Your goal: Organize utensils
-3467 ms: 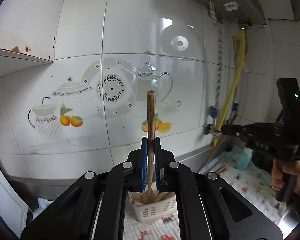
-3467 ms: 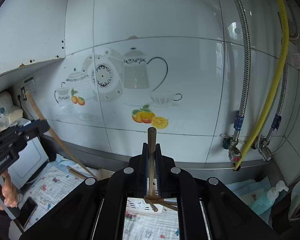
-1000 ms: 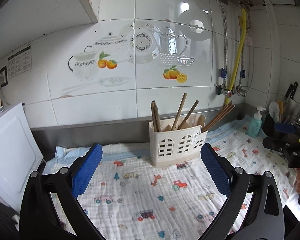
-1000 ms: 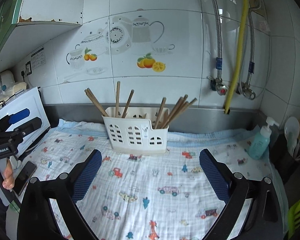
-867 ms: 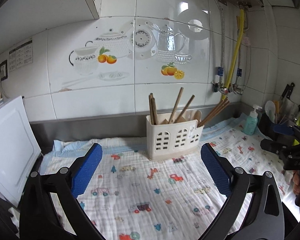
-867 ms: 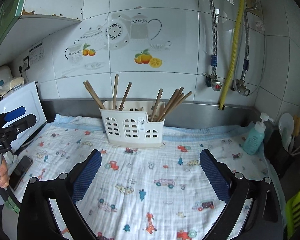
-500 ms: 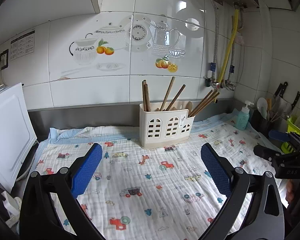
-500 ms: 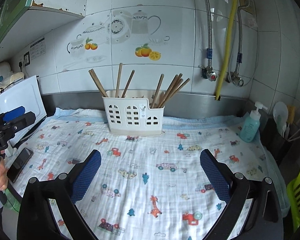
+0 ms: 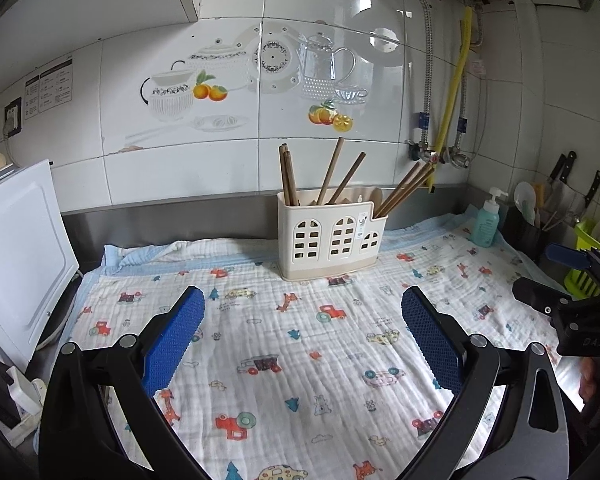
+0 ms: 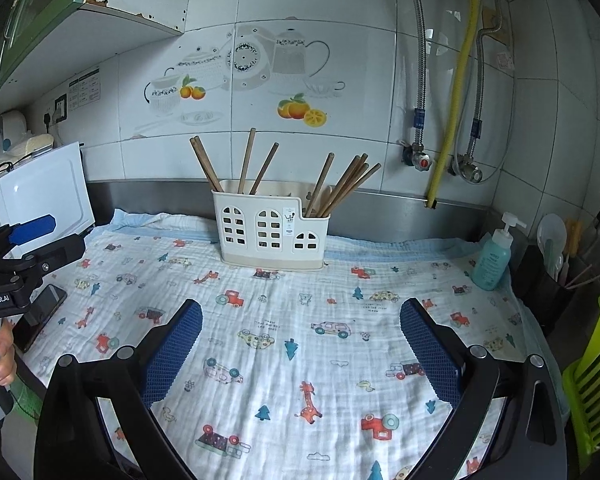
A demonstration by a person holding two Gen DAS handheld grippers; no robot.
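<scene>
Both the left claw [image 9: 302, 332] and right claw [image 10: 300, 334] are held spread wide and empty above the cloth-covered counter [image 10: 260, 320], since the chopsticks [image 10: 342, 186] are already stood in the holder [image 10: 270, 232] by the wall.

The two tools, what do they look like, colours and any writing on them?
Both are matte black frames with silver screws and blue, dimpled pads. The left tool, seen from the right wrist, carries white "GenRobot.AI" lettering. The right tool, seen from the left wrist, shows letters like "DAS". Bare fingers hold both; no sleeves or cables show.
</scene>
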